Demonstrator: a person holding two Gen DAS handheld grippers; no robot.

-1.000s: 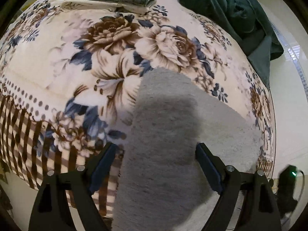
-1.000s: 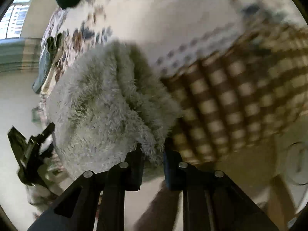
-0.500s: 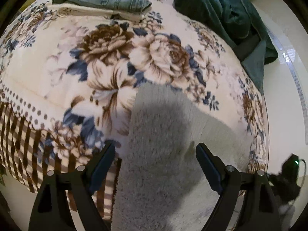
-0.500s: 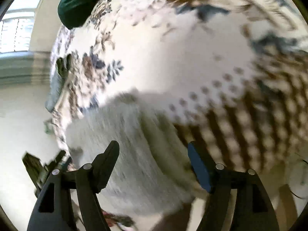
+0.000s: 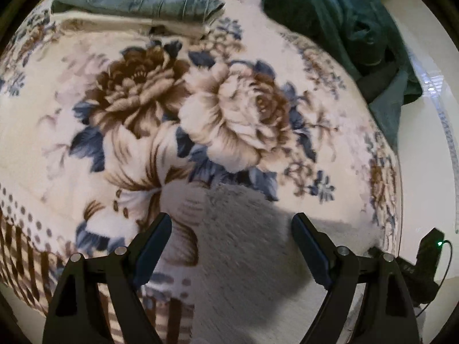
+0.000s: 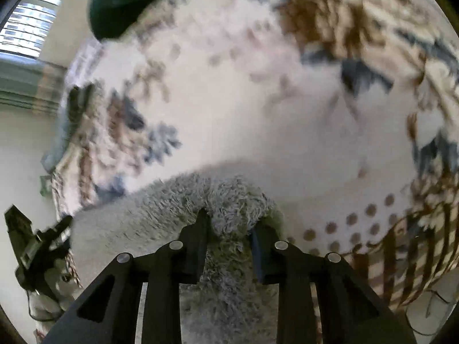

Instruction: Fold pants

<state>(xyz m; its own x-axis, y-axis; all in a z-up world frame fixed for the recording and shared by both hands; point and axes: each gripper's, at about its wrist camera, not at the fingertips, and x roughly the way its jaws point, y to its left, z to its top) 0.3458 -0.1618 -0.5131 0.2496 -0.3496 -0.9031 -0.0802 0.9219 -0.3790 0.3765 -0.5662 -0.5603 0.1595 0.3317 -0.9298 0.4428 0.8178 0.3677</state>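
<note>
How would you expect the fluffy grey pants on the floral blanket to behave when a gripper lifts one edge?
The grey pants will probably droop limply: the fabric already bunches between the right gripper fingers. The long shaggy pile suggests they are bulky but light. They are unlikely to slip, since plush fibres should cling to the floral blanket and drag.

Both wrist views look closely down along their tongs, sharing the fluffy grey pants (image 5: 241, 258) (image 6: 160, 209) on the floral blanket (image 5: 200, 109) (image 6: 258, 100).
</note>
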